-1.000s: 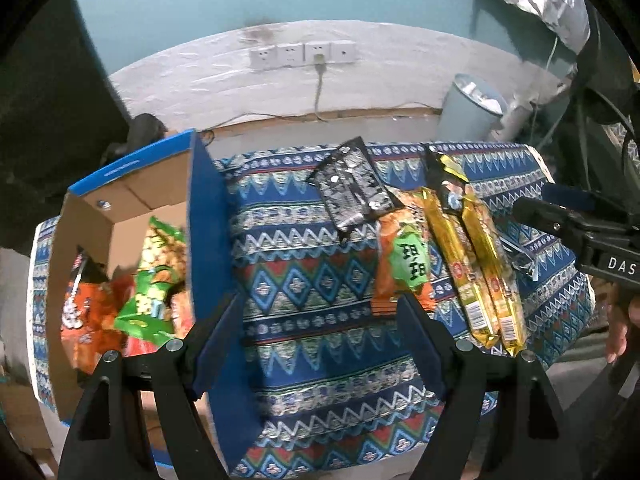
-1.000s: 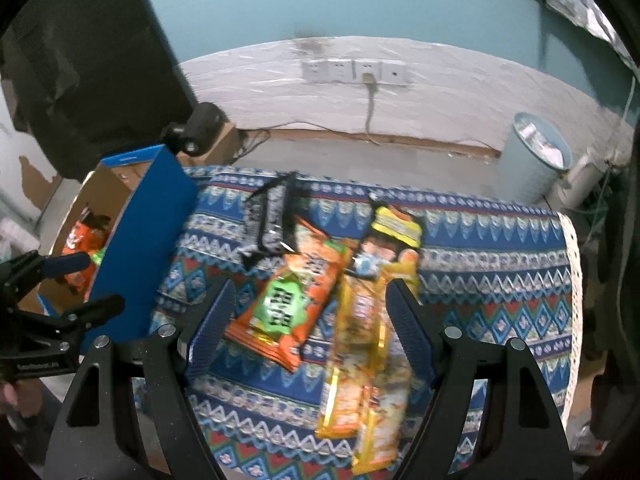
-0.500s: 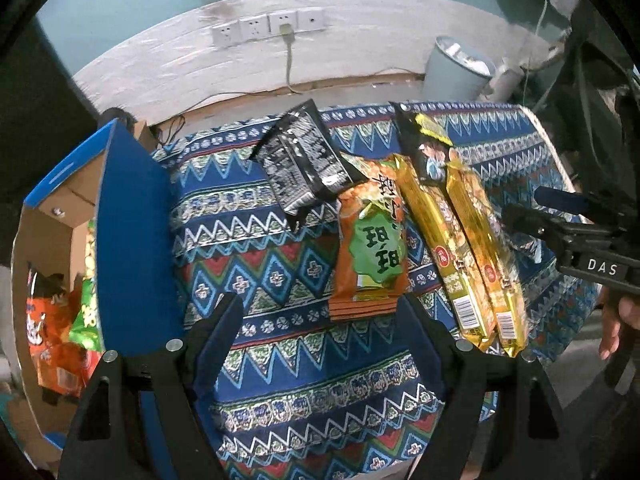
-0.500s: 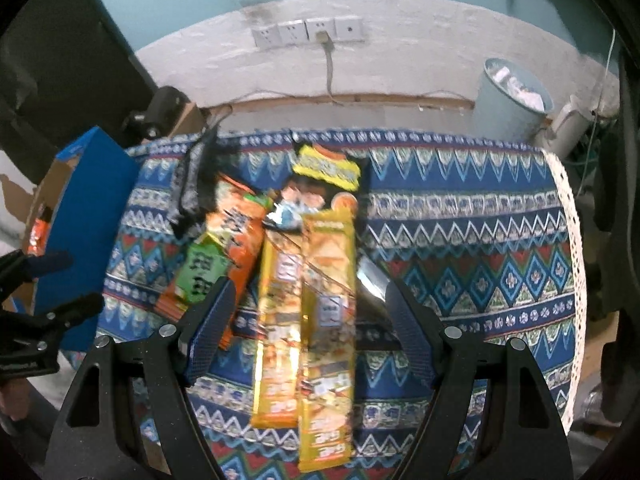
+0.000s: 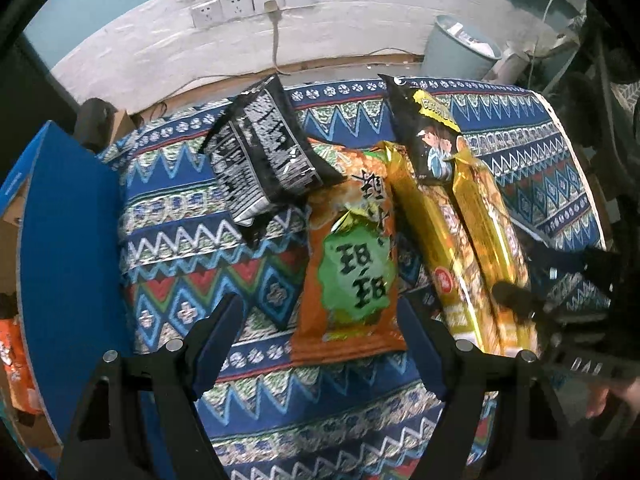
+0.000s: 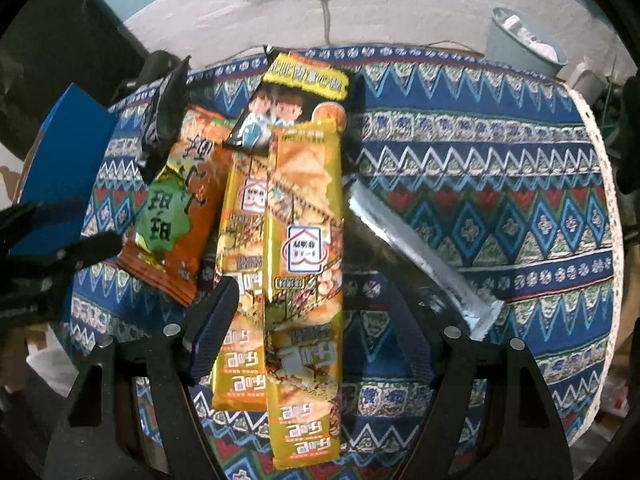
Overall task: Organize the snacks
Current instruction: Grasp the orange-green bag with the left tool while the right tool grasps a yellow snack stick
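Snack packets lie on the patterned tablecloth (image 5: 188, 256): a black packet (image 5: 264, 156), an orange and green packet (image 5: 352, 268), two long yellow packets (image 5: 436, 256) and a black cartoon packet (image 5: 424, 132). My left gripper (image 5: 320, 344) is open, its jaws on either side of the orange and green packet's near end. My right gripper (image 6: 312, 340) is open over the two yellow packets (image 6: 308, 240). The orange and green packet (image 6: 172, 216) and a clear tube-shaped packet (image 6: 416, 256) also show in the right wrist view. The right gripper (image 5: 516, 296) shows in the left wrist view over the yellow packets.
A blue cardboard box (image 5: 64, 256) holding orange snack packets (image 5: 16, 364) stands at the table's left edge. A light blue bin (image 5: 460, 52) stands on the floor behind the table. Wall sockets (image 5: 252, 4) and a hanging cable are on the back wall.
Both grippers have moved forward and down toward the snacks. The left one now frames the orange and green packet; the right one sits over the yellow packets.
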`<state>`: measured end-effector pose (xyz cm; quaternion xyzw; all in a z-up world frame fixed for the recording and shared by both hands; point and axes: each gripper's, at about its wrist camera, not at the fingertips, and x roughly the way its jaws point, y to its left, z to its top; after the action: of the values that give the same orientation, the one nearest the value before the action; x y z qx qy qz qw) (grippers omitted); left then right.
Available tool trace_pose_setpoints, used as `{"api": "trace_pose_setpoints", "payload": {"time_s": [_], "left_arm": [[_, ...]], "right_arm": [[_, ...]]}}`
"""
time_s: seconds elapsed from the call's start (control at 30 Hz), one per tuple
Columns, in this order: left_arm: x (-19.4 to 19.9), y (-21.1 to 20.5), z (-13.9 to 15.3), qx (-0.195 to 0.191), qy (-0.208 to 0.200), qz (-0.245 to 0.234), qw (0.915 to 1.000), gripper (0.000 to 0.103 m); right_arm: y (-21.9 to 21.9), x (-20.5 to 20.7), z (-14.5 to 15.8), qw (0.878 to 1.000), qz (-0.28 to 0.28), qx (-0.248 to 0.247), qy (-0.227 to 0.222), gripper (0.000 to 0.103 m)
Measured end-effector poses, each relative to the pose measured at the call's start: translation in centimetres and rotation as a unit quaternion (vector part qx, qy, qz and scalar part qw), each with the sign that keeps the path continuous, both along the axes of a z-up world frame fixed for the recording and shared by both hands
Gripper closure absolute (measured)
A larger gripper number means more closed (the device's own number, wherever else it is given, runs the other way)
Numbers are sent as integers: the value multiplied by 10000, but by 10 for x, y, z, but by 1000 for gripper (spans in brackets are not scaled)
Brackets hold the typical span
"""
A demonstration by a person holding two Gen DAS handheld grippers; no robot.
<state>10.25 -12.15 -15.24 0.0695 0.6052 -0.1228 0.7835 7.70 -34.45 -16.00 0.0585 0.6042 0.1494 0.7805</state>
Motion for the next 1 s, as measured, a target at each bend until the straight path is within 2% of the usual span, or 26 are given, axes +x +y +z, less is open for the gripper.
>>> {"api": "trace_pose_setpoints", "payload": {"time_s": [0.2, 0.23, 0.27, 0.33, 0.57, 0.8, 0.9, 0.93, 1.0], "left_arm": [[12, -10, -20, -12, 226, 56, 9997, 23], [14, -11, -23, -6, 255, 80, 9996, 23], [16, -11, -26, -12, 284, 110, 9995, 23], [21, -12, -31, -29, 343, 166, 9993, 23], [35, -22, -45, -95, 453, 226, 9987, 23], [42, -45, -61, 172, 467, 69, 9987, 23], [43, -52, -62, 208, 345, 1, 9992, 21], [43, -54, -62, 190, 349, -43, 9992, 22], [42, -54, -59, 117, 232, -74, 9996, 36]], "right_arm": [[4, 4, -10, 9999, 113, 63, 80, 46], [5, 5, -11, 9998, 135, 75, 87, 52], [4, 5, -13, 9998, 160, 68, 90, 64], [5, 7, -15, 9997, 219, 95, 92, 71], [0, 14, -17, 9999, 145, 68, -26, 72], [-2, 20, -21, 9999, 92, 46, 6, 71], [2, 23, -25, 10000, 71, 24, 26, 70], [6, 25, -27, 10000, 86, -2, 22, 70], [6, 25, -26, 9999, 154, -63, -22, 71]]}}
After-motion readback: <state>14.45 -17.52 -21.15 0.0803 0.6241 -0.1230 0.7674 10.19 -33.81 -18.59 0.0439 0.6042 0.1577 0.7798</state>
